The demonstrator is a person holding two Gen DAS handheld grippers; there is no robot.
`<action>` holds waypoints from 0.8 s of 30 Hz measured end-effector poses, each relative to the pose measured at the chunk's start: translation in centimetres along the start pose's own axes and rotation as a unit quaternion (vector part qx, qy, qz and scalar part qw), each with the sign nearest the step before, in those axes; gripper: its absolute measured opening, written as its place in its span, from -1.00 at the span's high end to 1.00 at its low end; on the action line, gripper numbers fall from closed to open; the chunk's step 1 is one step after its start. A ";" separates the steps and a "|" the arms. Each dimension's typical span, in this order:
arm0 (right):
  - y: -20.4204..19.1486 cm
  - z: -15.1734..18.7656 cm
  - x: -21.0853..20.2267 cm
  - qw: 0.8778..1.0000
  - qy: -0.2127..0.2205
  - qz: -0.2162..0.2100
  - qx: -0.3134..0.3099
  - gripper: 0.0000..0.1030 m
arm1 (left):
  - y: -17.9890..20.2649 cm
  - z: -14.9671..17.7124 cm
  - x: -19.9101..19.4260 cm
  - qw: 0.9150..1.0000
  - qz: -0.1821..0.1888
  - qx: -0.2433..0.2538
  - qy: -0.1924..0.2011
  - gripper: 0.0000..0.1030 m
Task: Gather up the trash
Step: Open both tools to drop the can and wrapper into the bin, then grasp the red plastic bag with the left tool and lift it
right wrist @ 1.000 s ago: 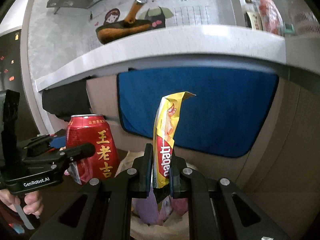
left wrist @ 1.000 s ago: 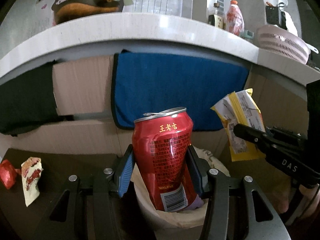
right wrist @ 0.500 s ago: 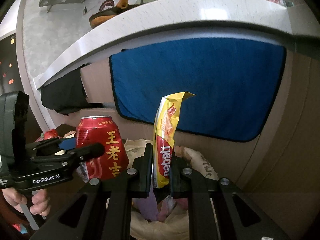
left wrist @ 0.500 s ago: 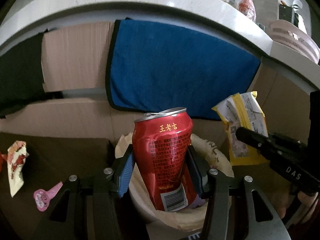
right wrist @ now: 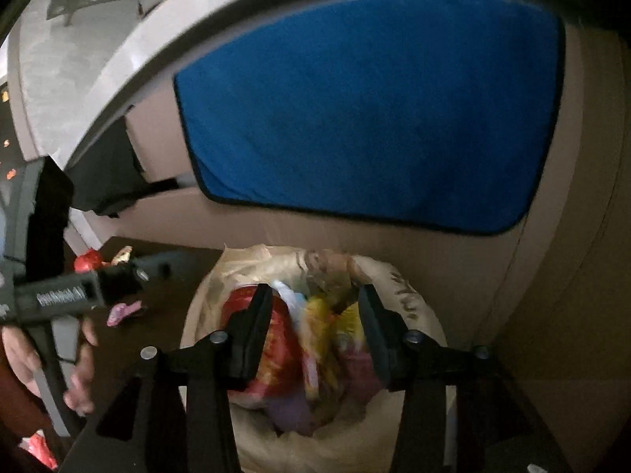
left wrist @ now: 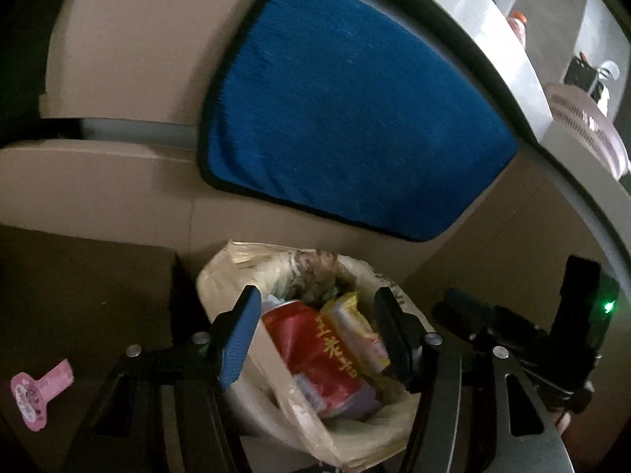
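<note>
left gripper (left wrist: 317, 335): fingers spread wide, nothing between the pads, hovering over the bin; also seen from the right wrist view at the left edge (right wrist: 152, 270), person's hand (right wrist: 75, 370) on its handle
right gripper (right wrist: 315, 325): fingers spread, holding nothing, above the bin mouth; in the left view its dark body sits at the right (left wrist: 512, 335), green light on it
bin (left wrist: 244, 406): pale tub with a cream liner bag (left wrist: 221, 272) folded over the rim, standing on the floor against the cabinet front, just below the blue towel
can (left wrist: 319, 358): red, yellow characters, lying tilted inside the bin, left side; free of both grippers; in the right view (right wrist: 276, 358) blurred, left part of the bin
wrapper (left wrist: 355, 331): yellow snack pack, inside the bin, touching the can's right side; right view shows it as a yellow blur (right wrist: 319, 327)
other bin contents: purple and pink bits lower down, too blurred to name
towel (left wrist: 347, 118): blue, dark edging, hanging on the cabinet front under the desk edge
desk (left wrist: 508, 39): white slab above, pink basket (left wrist: 587, 130) at its right end, a bottle (left wrist: 519, 27) behind
floor (left wrist: 79, 283): dark, left of bin
pink tag (left wrist: 39, 392): on the floor, well left of bin
red scrap (right wrist: 87, 261): on the floor, far left in right view, another wrapper scrap beside it
</note>
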State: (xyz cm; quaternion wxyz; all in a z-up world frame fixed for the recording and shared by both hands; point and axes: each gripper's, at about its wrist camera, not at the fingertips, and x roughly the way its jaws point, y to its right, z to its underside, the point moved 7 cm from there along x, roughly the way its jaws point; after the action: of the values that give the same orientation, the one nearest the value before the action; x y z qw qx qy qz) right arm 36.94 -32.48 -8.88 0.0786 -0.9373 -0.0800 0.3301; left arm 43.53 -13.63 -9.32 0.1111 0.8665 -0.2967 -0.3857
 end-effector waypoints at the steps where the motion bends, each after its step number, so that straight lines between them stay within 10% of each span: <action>1: 0.1 0.0 0.1 1.000 0.000 0.004 0.002 0.16 | -0.3 0.0 -0.4 1.000 -0.005 -0.002 0.004 -0.17; 8: -0.6 -0.2 -0.6 1.000 0.009 0.019 -0.002 0.16 | -6.2 0.6 -6.9 0.992 -0.102 -0.033 0.067 -0.17; 15: -4.5 -1.6 -1.6 0.998 0.059 0.024 -0.020 0.16 | -17.8 3.2 -15.4 0.966 -0.212 -0.101 0.107 -0.17; 19: -8.2 -2.2 -0.5 0.998 0.052 -0.011 -0.029 0.16 | -26.9 4.4 -20.9 0.936 -0.266 -0.183 0.138 -0.17; 24: -14.4 -1.5 2.0 0.997 0.028 -0.046 -0.063 0.16 | -38.4 5.6 -26.9 0.879 -0.297 -0.320 0.190 -0.17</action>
State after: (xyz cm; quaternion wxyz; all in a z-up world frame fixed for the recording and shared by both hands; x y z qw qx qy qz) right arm 38.04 -18.12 -6.09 0.0367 -0.9446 -0.1412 0.2941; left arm 41.74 33.35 -13.09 0.3171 0.8876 0.1412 -0.3028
